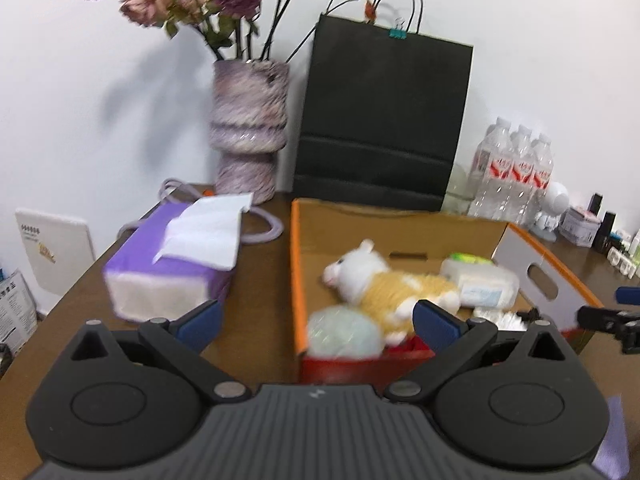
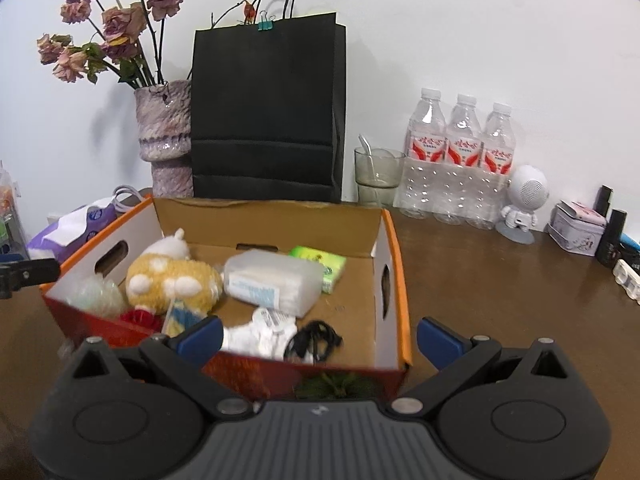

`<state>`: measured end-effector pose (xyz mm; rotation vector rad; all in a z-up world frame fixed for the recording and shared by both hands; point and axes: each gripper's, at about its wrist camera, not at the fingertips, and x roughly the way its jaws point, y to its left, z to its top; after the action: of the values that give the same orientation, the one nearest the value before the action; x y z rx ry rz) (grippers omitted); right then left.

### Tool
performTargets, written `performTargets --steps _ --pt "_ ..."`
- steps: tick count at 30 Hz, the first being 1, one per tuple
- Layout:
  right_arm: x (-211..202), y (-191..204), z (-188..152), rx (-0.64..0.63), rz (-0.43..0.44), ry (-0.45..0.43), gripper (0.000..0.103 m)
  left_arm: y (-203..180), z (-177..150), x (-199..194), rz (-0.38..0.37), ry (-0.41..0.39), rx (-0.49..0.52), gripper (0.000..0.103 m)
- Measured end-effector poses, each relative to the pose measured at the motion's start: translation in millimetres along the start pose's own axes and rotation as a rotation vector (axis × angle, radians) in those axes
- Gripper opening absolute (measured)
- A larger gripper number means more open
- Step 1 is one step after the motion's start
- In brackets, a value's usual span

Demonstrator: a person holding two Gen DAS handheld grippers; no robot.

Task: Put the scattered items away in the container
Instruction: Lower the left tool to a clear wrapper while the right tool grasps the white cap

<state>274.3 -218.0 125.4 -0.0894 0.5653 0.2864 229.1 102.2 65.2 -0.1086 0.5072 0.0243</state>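
Now both tools, left tool (image 1: pixel 318 322) and right tool (image 2: pixel 319 340), are hovering spread and empty, eyeing the soft, light tissue pack (image 1: pixel 172 264) mid-left, best pinched across its squashy sides.

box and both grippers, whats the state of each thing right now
cardboard box: open-topped, partly filled
plush toy: lying in the box
left gripper: open, holding nothing
right gripper: open, holding nothing
tissue pack: on the table outside the box, a tissue sticking out
glass: upright, spoon inside

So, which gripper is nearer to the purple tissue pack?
Left. The left gripper hovers just in front of the purple tissue pack; the right gripper is across the cardboard box from it.
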Motion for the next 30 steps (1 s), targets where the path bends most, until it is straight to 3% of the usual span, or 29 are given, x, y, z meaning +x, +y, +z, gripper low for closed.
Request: performTargets --steps 5,12,18,21,25,27,30 --pt "-8.2 0.3 -21.4 -0.020 -0.001 0.040 0.103 6.6 -20.2 -7.0 0.020 0.049 0.034 0.103" --pt "7.3 15.8 -48.2 -0.038 -0.007 0.116 0.102 -9.0 -49.6 11.6 0.023 0.142 0.053 0.103" --pt "14.0 28.7 -52.6 -0.049 0.010 0.124 0.081 -23.9 -56.2 20.1 0.037 0.137 0.089 0.103" --pt "15.0 28.3 -51.7 -0.027 0.035 0.124 0.063 -23.9 -54.2 22.2 0.037 0.131 0.076 0.101" --pt "22.9 29.9 -53.1 -0.015 0.058 0.164 0.042 -24.9 -54.3 31.0 0.031 0.163 0.059 0.077" --pt "23.7 33.9 -53.5 -0.028 0.057 0.160 0.041 -26.7 -56.3 33.0 0.028 0.166 0.070 0.074" --pt "25.1 36.2 -52.7 -0.026 0.051 0.154 0.041 -27.3 -57.3 31.0 0.030 0.156 0.080 0.053"
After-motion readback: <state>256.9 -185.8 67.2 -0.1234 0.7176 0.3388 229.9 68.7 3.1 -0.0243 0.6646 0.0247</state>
